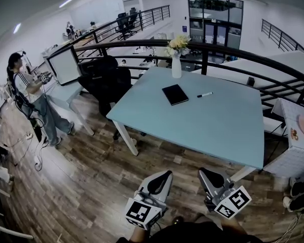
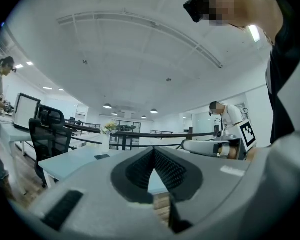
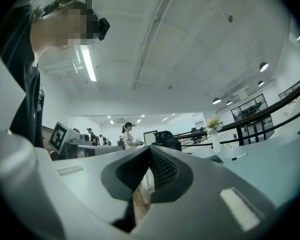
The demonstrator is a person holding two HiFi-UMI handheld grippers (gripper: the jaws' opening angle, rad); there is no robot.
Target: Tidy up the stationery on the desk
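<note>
A black notebook (image 1: 175, 94) lies on the pale blue desk (image 1: 202, 128), with a black-and-white pen (image 1: 204, 94) just to its right. Both grippers hang low over the wood floor, well short of the desk's near edge. My left gripper (image 1: 159, 178) has its jaws closed tip to tip with nothing between them, as the left gripper view (image 2: 153, 151) shows. My right gripper (image 1: 209, 176) is the same, closed and empty (image 3: 150, 151). The right gripper view shows the pen (image 3: 239, 156) and notebook (image 3: 216, 159) far off on the desk.
A white vase of flowers (image 1: 177, 65) stands at the desk's far edge. Black office chairs (image 1: 109, 82) crowd the desk's left side. A curved black railing (image 1: 233, 52) runs behind. A person (image 1: 33, 97) stands at far left. A small white table (image 1: 296, 135) stands at right.
</note>
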